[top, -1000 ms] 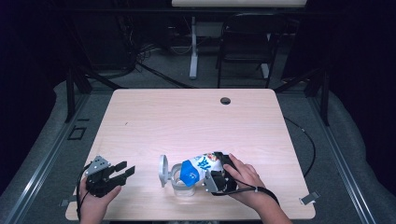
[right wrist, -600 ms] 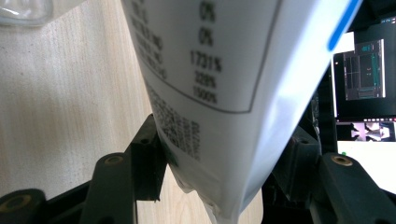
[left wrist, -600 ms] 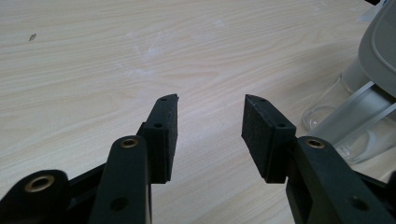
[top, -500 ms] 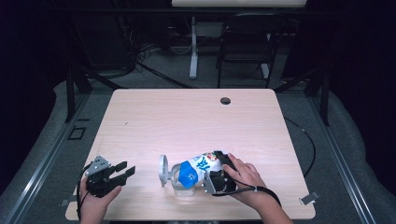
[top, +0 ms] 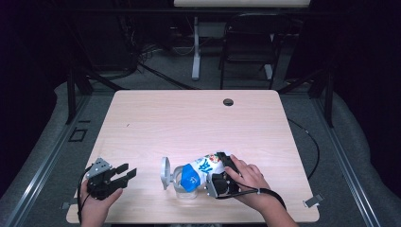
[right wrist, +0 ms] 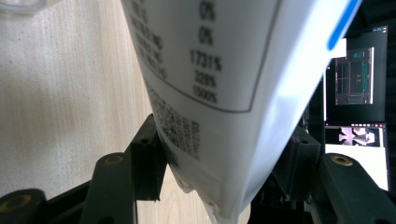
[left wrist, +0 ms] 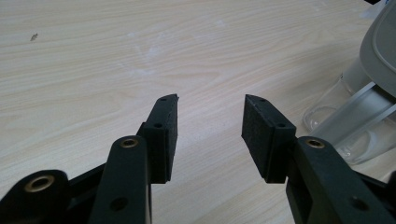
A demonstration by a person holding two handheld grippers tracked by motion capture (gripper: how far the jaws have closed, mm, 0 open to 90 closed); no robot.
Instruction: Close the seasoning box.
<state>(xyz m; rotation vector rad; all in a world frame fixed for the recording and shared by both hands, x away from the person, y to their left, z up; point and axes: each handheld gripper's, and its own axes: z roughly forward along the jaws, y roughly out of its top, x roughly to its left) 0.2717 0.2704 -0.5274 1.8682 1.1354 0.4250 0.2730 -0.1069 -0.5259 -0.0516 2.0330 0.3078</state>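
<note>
Right gripper view, pouch [right wrist: 219, 93] clamped inside right gripper [right wrist: 224, 158]

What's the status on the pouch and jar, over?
Left gripper open, idle on table. Right gripper shut on pouch, tipped over clear jar. Lid hinged open. Nothing in the way.

I see a pale, light-wood rectangular tabletop [top: 189, 123] with rounded corners, its far half bare. A small round dark cable hole [top: 228, 102] sits near the far edge, right of centre. Beyond the tabletop, on the grey floor [top: 156, 80], stands a dark metal-framed chair [top: 248, 52], and just left of it a white upright table leg [top: 196, 47]. A thin black cable [top: 312, 146] curves along the floor beside the tabletop's right edge. The surroundings are dark.
</note>
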